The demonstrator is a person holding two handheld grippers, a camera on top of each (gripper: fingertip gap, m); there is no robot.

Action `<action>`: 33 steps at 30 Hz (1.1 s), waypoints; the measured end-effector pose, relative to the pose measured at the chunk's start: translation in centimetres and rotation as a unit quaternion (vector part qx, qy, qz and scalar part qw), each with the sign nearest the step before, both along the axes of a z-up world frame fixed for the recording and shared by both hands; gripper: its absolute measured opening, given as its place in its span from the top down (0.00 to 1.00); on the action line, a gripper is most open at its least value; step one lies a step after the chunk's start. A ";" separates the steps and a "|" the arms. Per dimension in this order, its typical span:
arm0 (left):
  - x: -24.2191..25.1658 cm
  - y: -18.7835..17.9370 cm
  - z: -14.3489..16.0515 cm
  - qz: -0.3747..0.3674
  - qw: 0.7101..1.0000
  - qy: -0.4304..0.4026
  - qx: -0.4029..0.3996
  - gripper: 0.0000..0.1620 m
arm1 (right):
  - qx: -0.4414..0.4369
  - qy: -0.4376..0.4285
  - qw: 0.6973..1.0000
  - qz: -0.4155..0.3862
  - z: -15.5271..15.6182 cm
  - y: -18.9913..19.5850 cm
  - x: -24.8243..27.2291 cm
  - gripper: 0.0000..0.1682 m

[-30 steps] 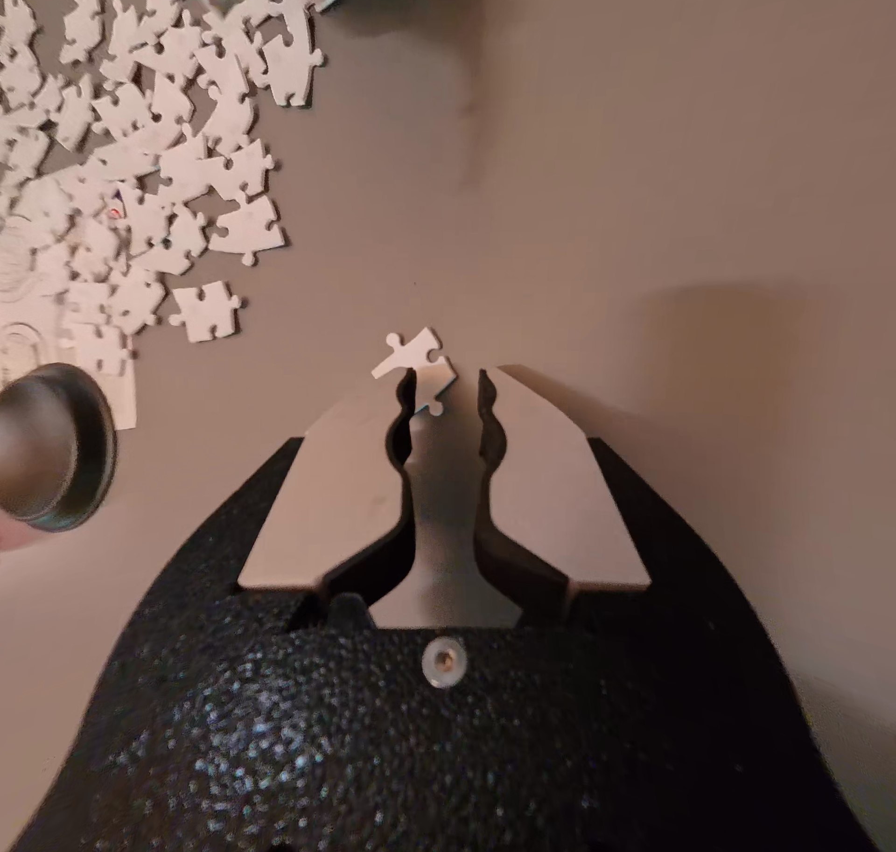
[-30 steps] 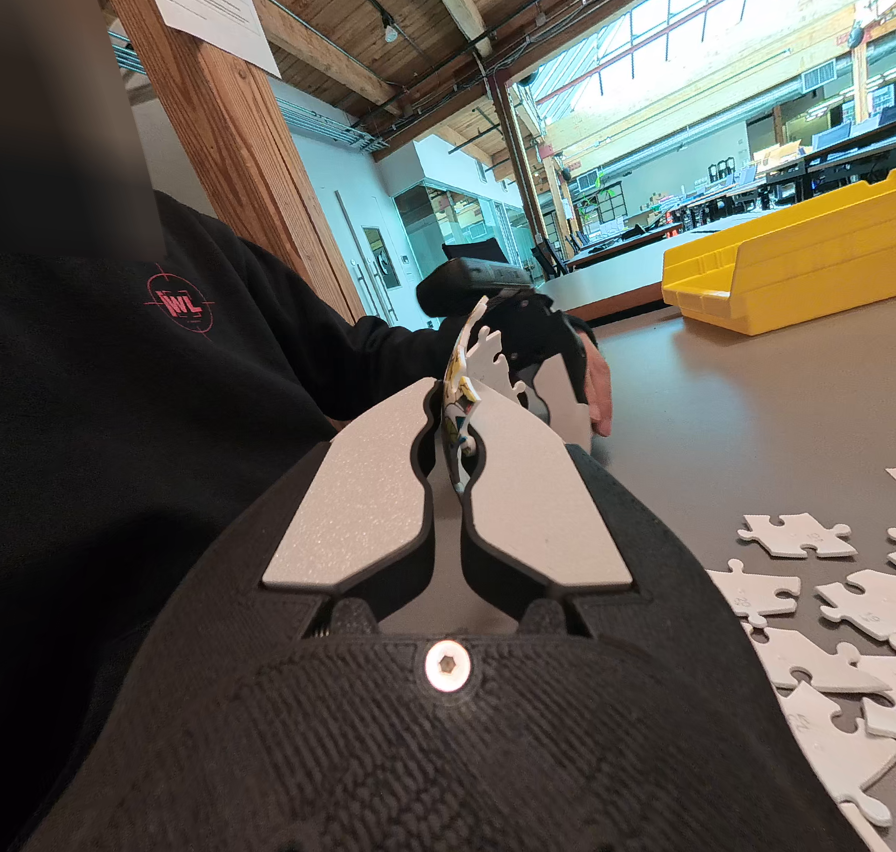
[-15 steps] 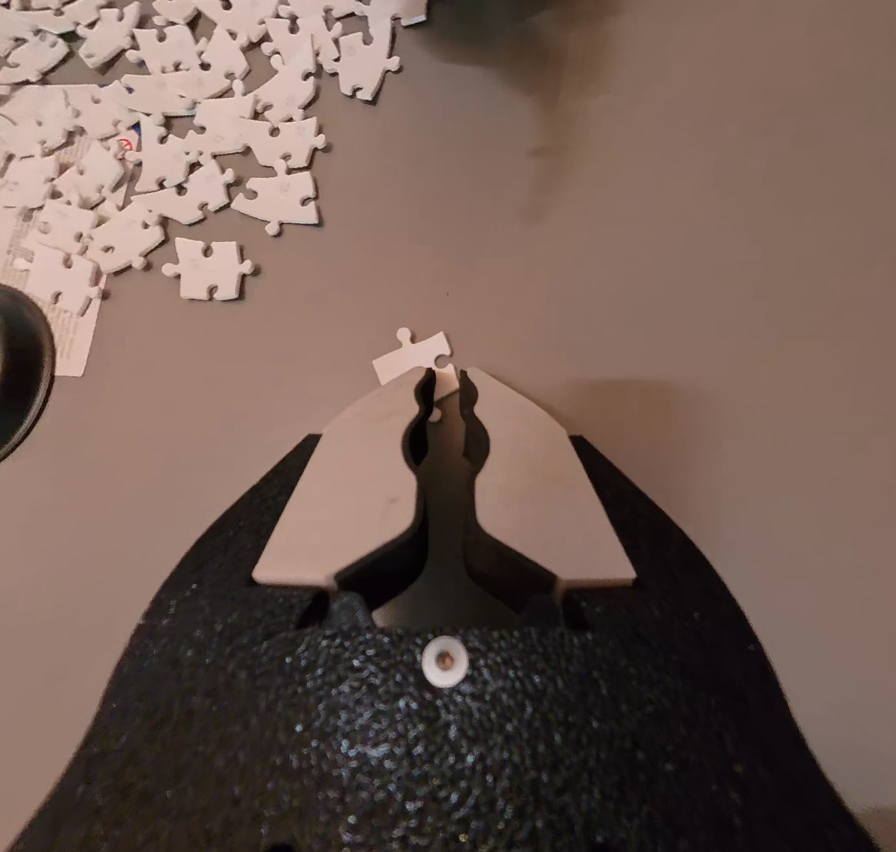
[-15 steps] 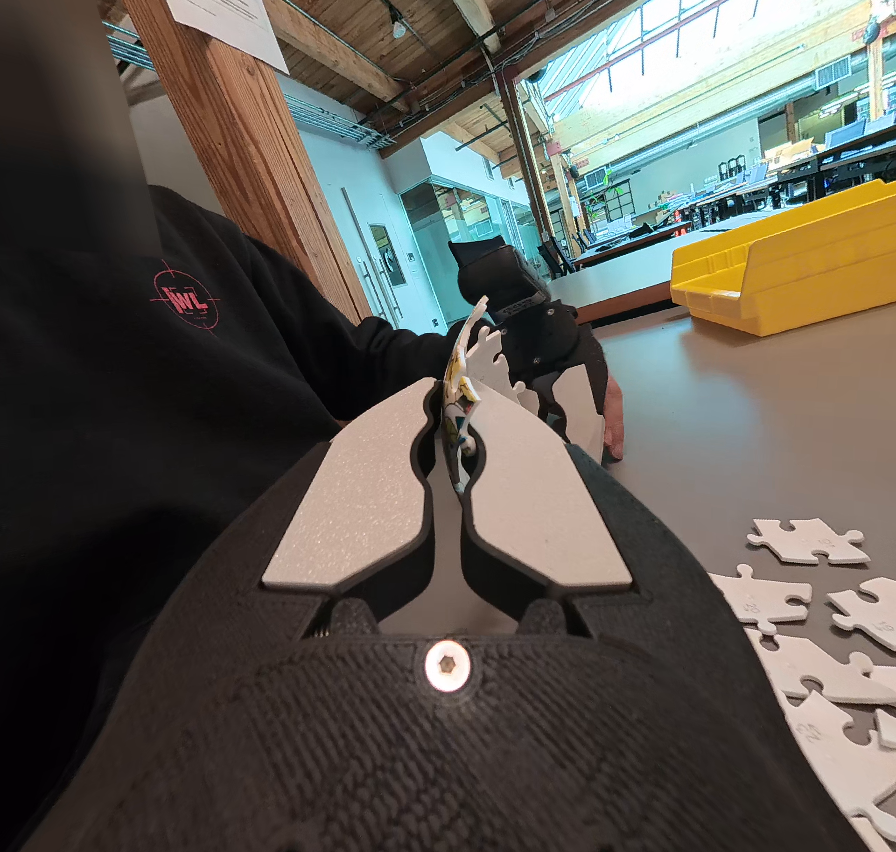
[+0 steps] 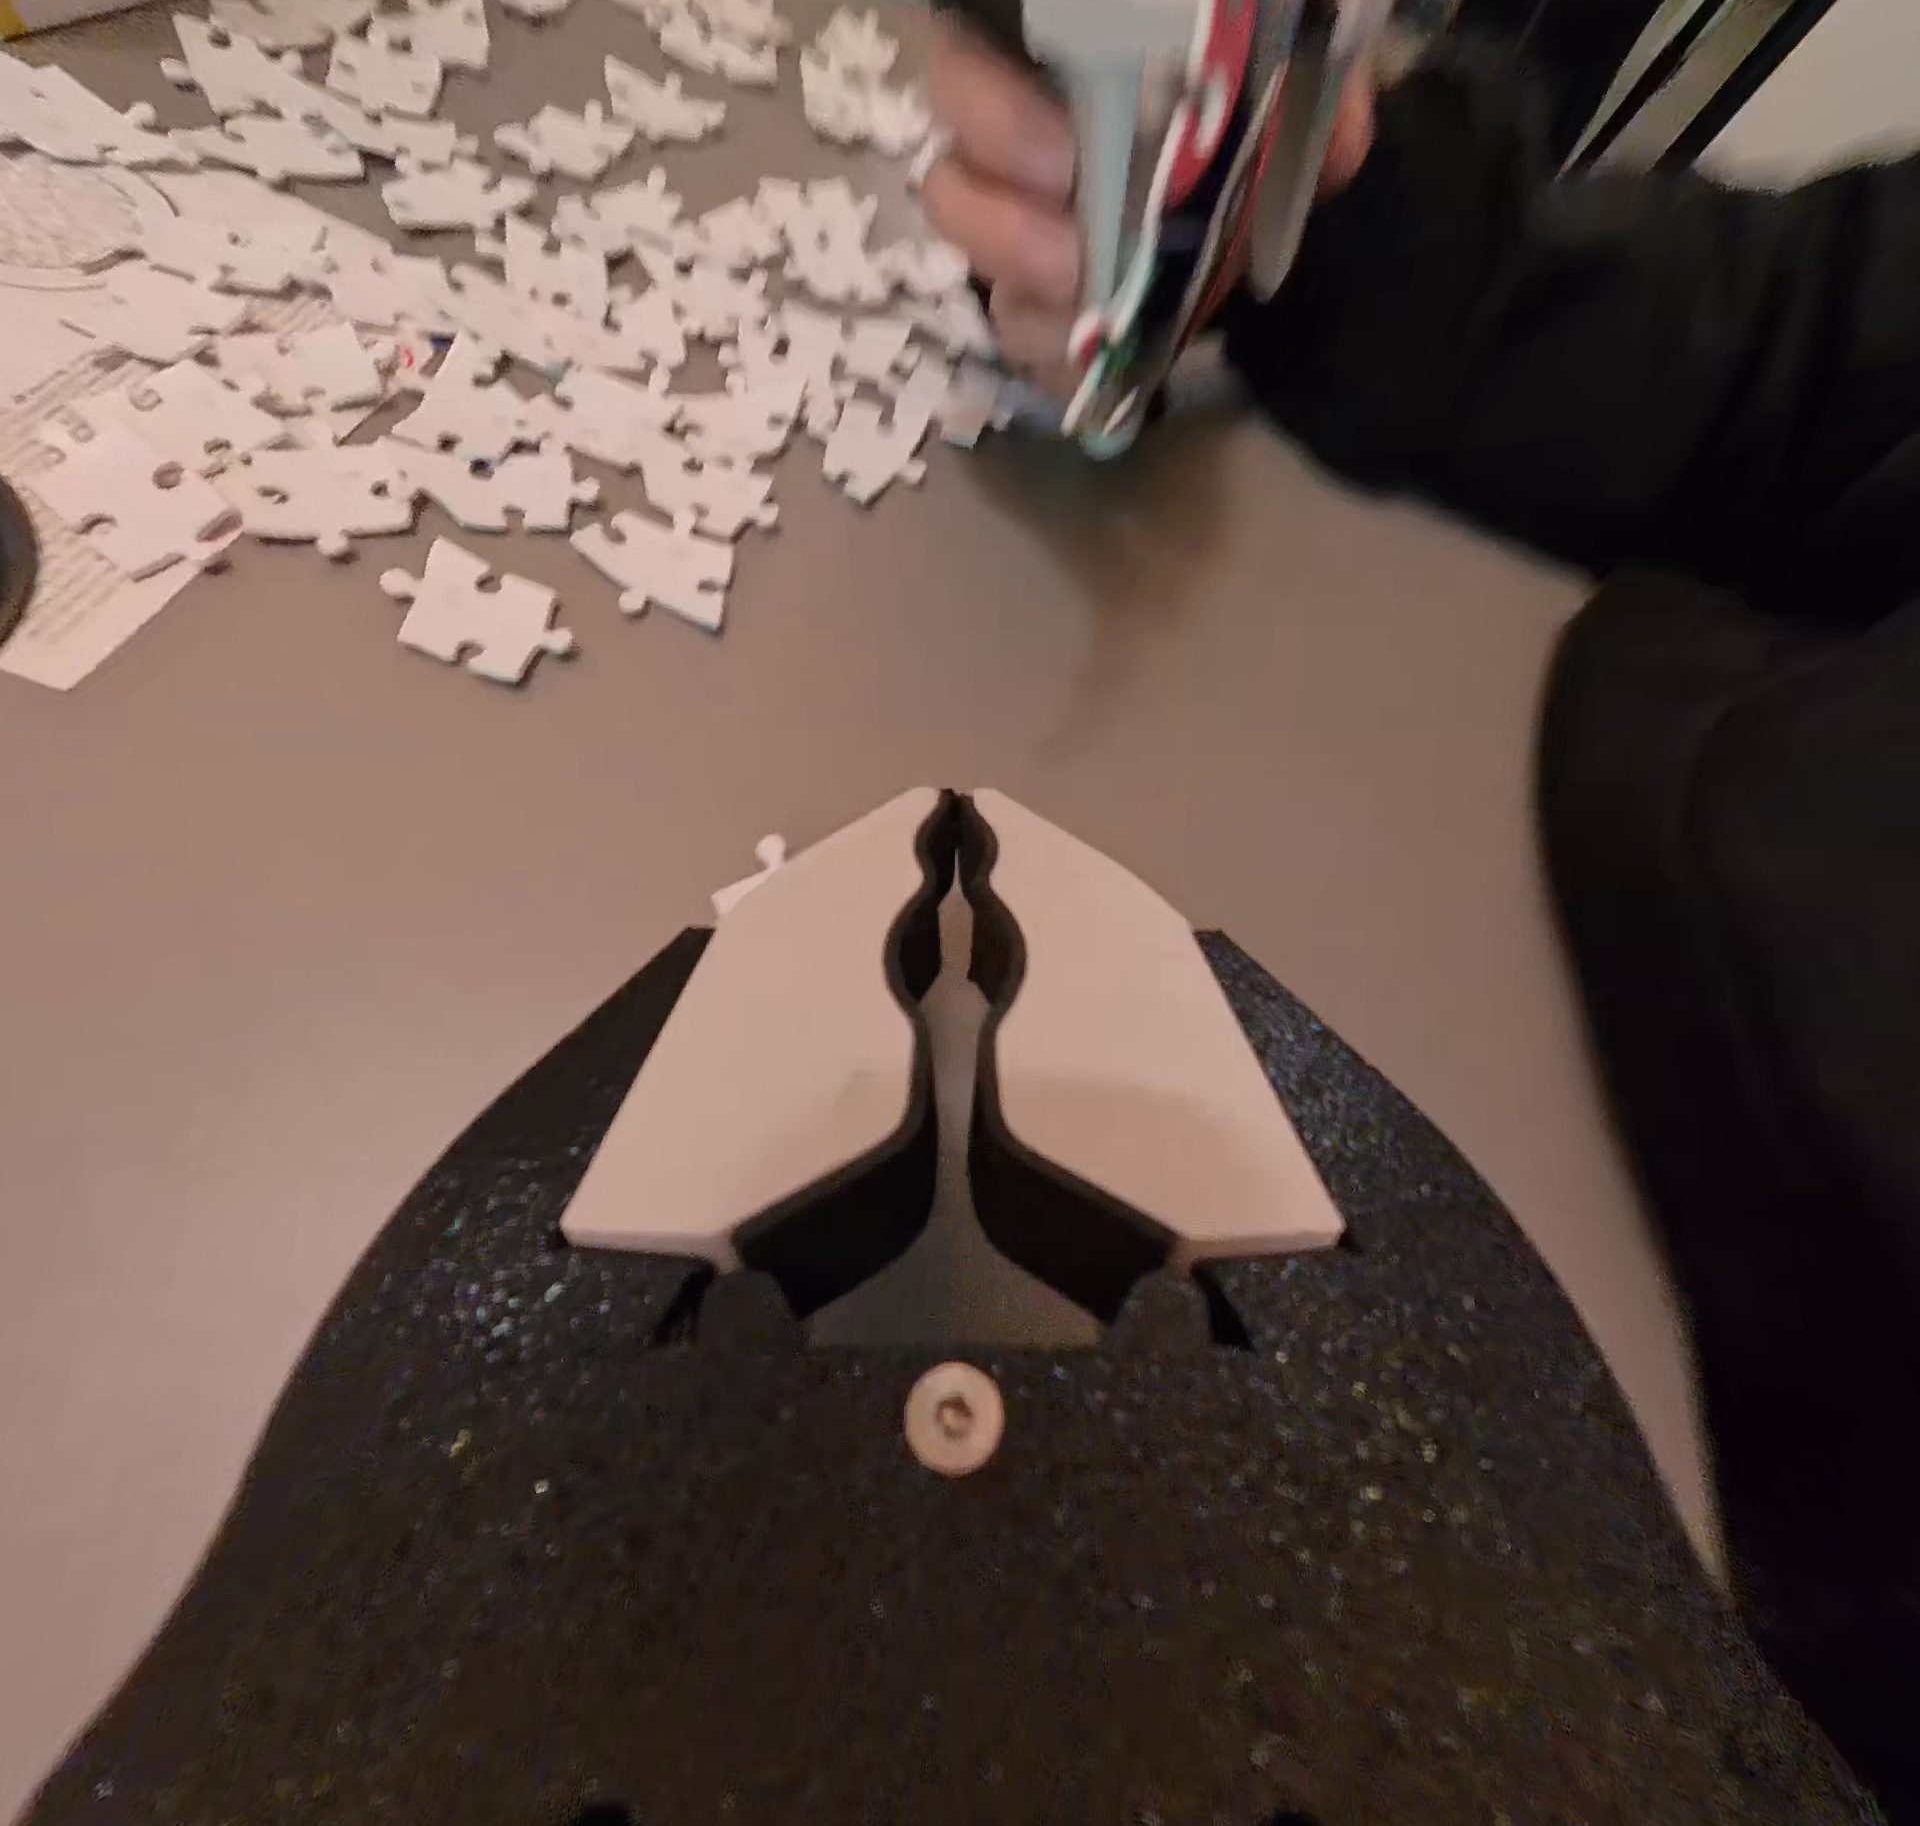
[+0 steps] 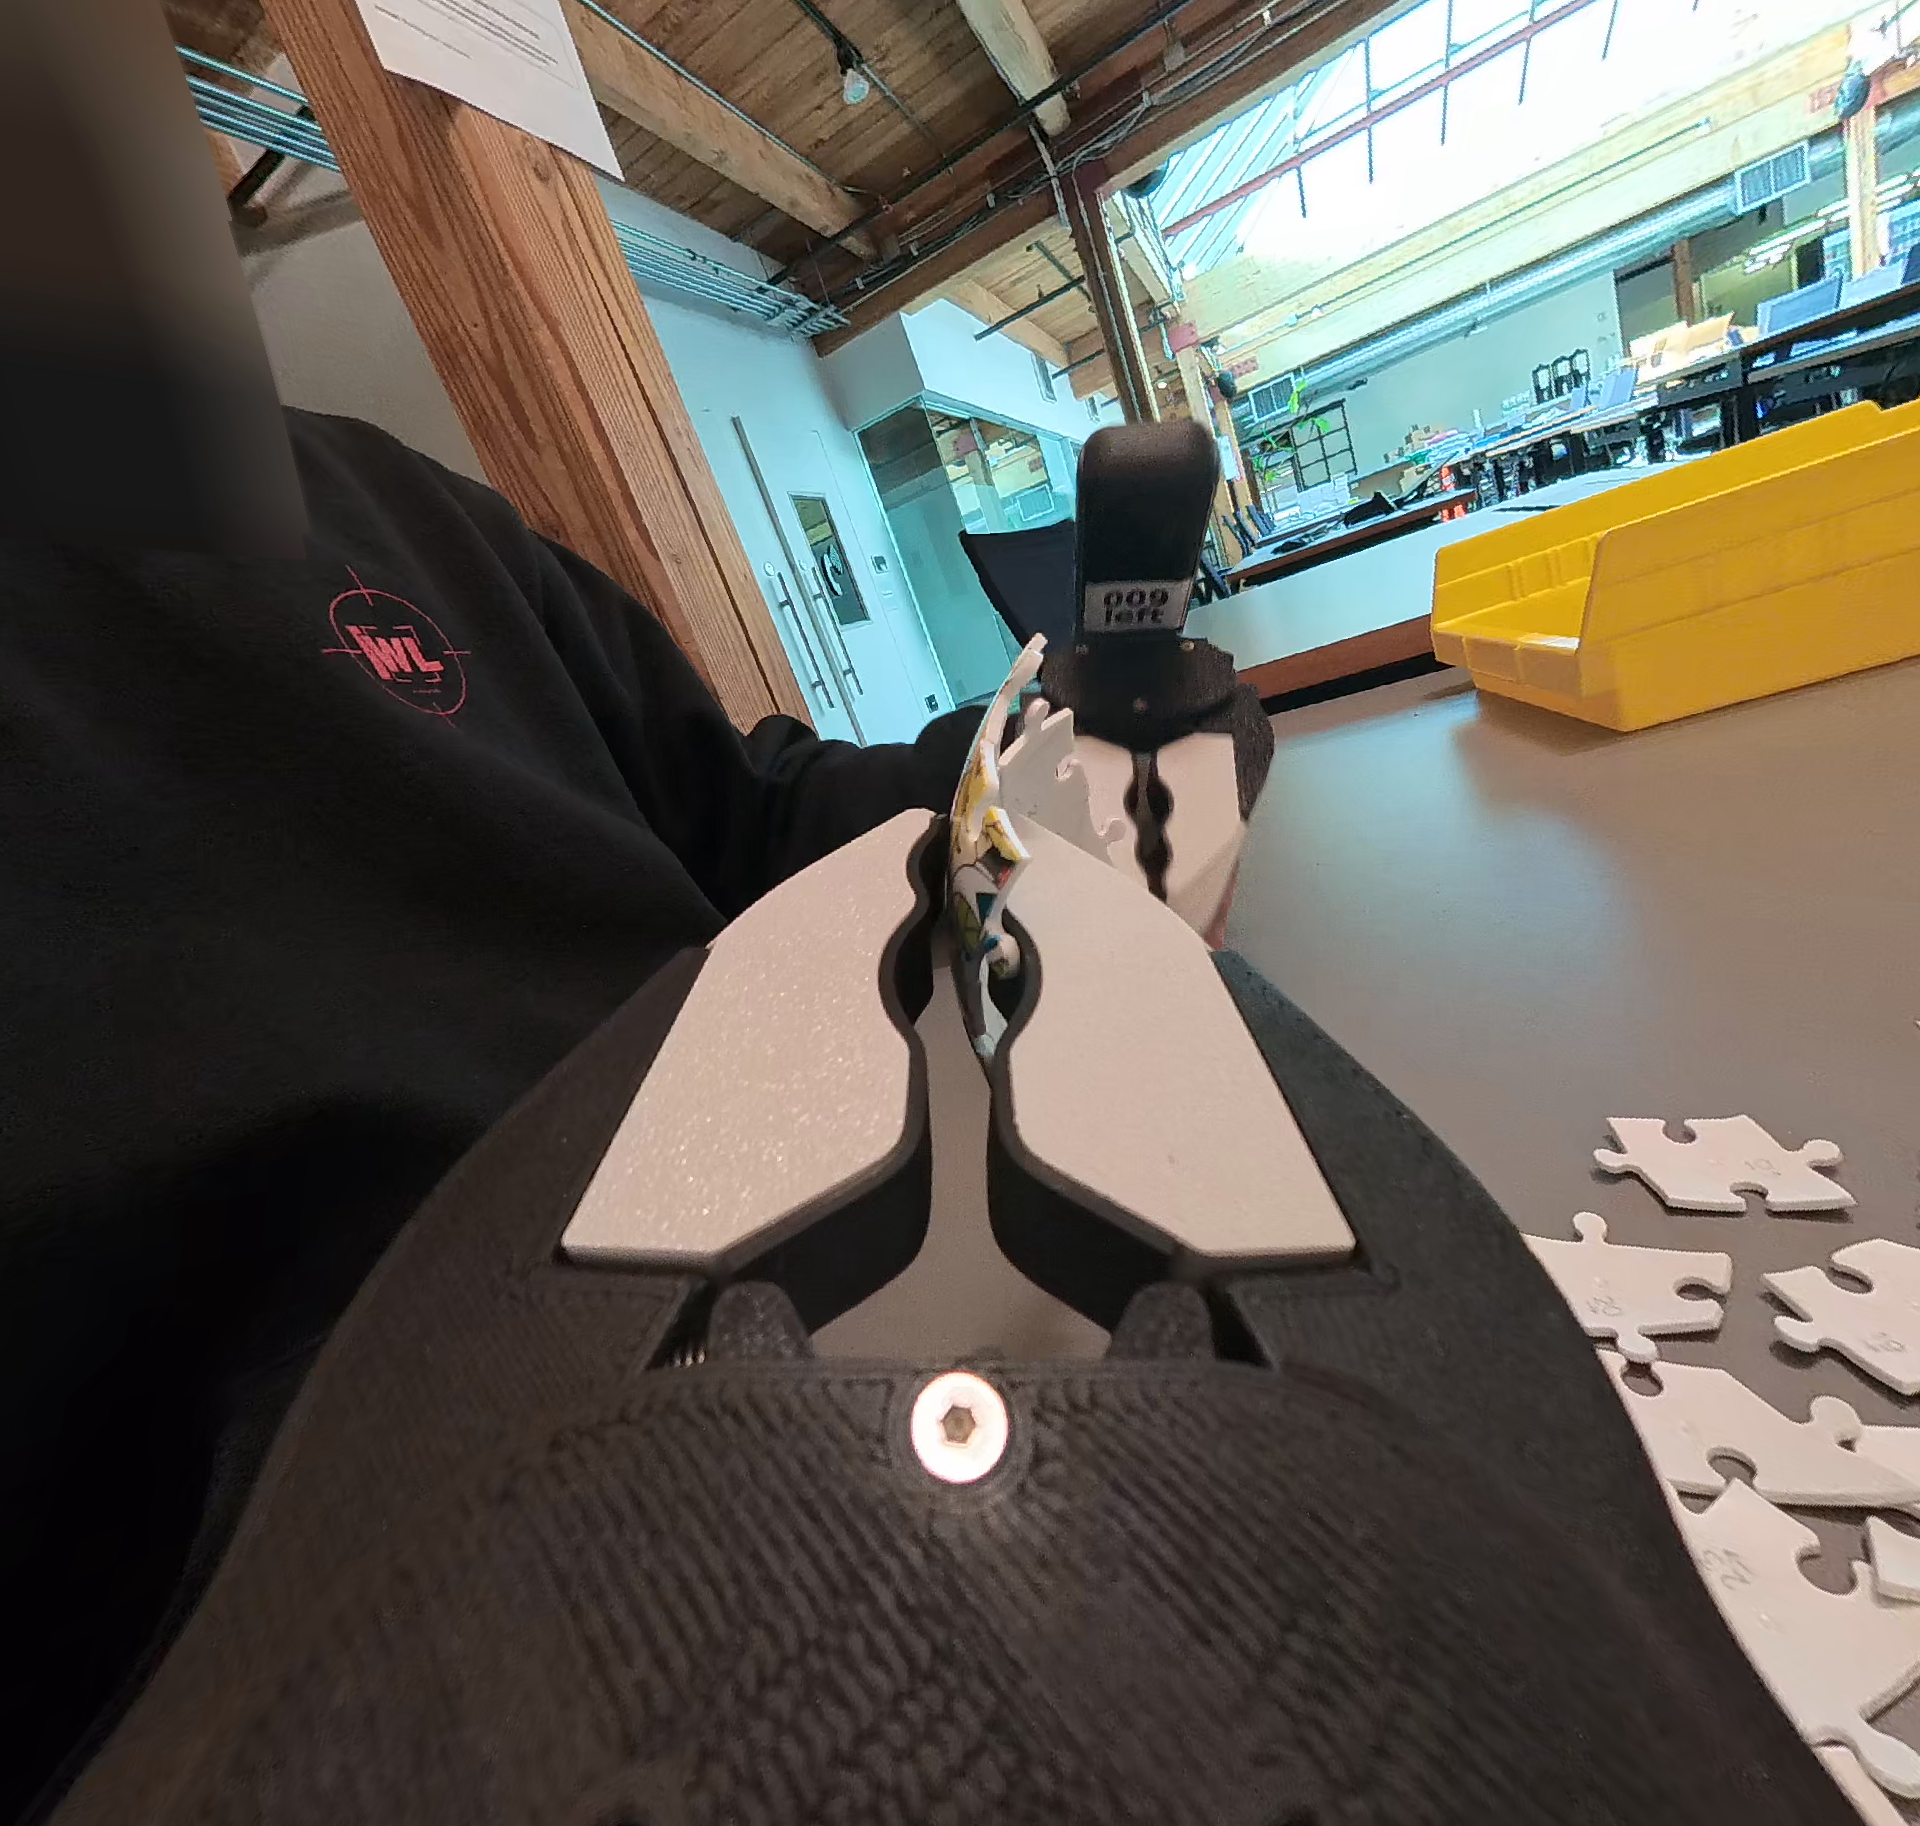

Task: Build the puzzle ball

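Observation:
My left gripper (image 5: 958,794) is shut, its tips touching just above the grey table (image 5: 312,945). A small white puzzle piece (image 5: 750,877) pokes out from under the outer edge of its left finger, not between the tips. My right gripper (image 6: 971,826) is shut on a curved section of joined puzzle pieces (image 6: 987,789), printed yellow, white and blue on one side and white on the back. It holds the section upright in the air. The left gripper also shows in the right wrist view (image 6: 1153,841), pointing down at the table. The right gripper and its section show blurred in the left wrist view (image 5: 1143,218).
Several loose white pieces (image 5: 582,322) lie in a heap at the far left, partly on a paper sheet (image 5: 62,426); more lie at the right (image 6: 1725,1174). A yellow bin (image 6: 1683,592) stands farther back. A person's black sleeve (image 5: 1714,841) is at the right. One gripper's finger ends stand about 12 cm off the other's.
My left jaws closed fully. The white piece that lay between the tips now shows left of the left finger. The left view swung up towards the heap. The right gripper kept its hold.

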State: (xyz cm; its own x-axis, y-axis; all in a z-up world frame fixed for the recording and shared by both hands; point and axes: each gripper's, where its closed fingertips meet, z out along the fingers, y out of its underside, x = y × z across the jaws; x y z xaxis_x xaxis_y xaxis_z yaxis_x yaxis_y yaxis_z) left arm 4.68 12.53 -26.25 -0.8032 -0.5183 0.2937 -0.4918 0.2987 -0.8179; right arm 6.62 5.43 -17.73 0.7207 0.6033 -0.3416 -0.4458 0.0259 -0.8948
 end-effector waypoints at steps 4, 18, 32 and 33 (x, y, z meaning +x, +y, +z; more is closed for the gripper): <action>0.9 2.5 0.3 0.001 0.987 -0.123 0.103 0.97 | 0.000 0.000 1.000 0.004 0.0 0.0 -0.1 0.97; -0.2 2.2 -3.8 -0.245 0.925 -0.099 0.272 0.69 | 0.004 -0.007 1.000 0.013 0.2 -0.2 -0.5 0.97; 0.4 2.6 -4.6 -0.445 0.786 -0.085 0.421 0.72 | 0.019 -0.006 1.000 0.015 0.8 -1.3 0.0 0.97; 0.4 2.5 -4.7 -0.449 0.784 -0.083 0.420 0.73 | 0.022 -0.003 1.000 0.010 1.0 -1.5 0.2 0.97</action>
State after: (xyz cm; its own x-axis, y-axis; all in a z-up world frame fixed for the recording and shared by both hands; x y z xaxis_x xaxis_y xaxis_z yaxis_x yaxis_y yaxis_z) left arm 5.10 15.07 -30.91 -0.9460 0.3243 0.0035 0.3186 0.9312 -0.1770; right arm 6.87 3.92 -16.76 0.7100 0.6327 -0.3092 -0.4407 0.0567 -0.8959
